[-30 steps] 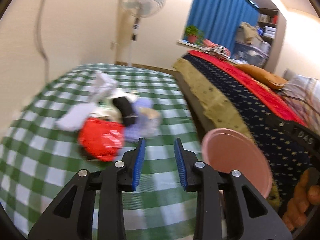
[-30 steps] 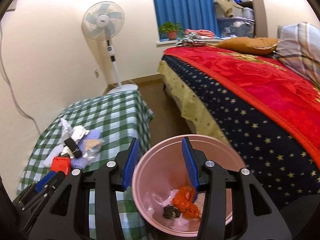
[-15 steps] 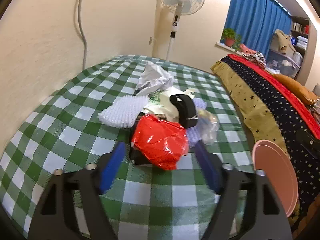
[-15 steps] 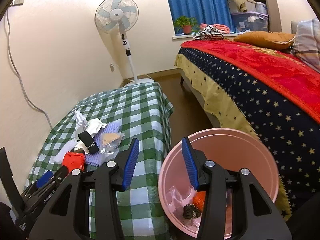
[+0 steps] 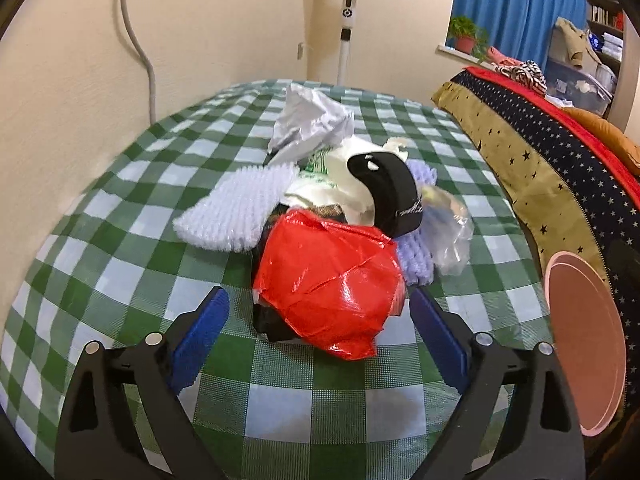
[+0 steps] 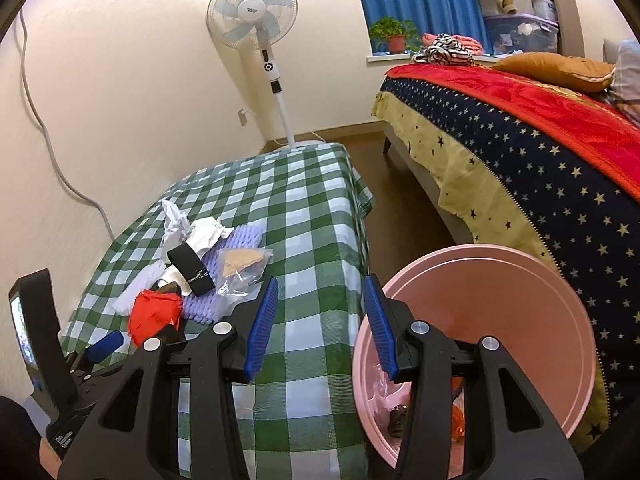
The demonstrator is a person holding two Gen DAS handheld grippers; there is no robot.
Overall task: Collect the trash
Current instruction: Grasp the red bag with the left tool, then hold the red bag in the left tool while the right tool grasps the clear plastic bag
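The left gripper (image 5: 318, 320), jaws just opened wide, is aimed at the red bag (image 5: 332, 288) at 12 o'clock; the right gripper (image 6: 320, 320) is clamped on the bin (image 6: 500, 344) rim. No writing can be read.

surface: checked table (image 5: 120, 240) | on it: trash heap (image 5: 328, 216)

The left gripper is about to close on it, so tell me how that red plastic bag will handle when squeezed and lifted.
The red plastic bag is crinkled, thin film, so it will probably crumple and give between the left gripper. Its glossy surface suggests it may slip. It looks light, yet something dark sits under it, and the black band rests at its top edge, so both may shift.
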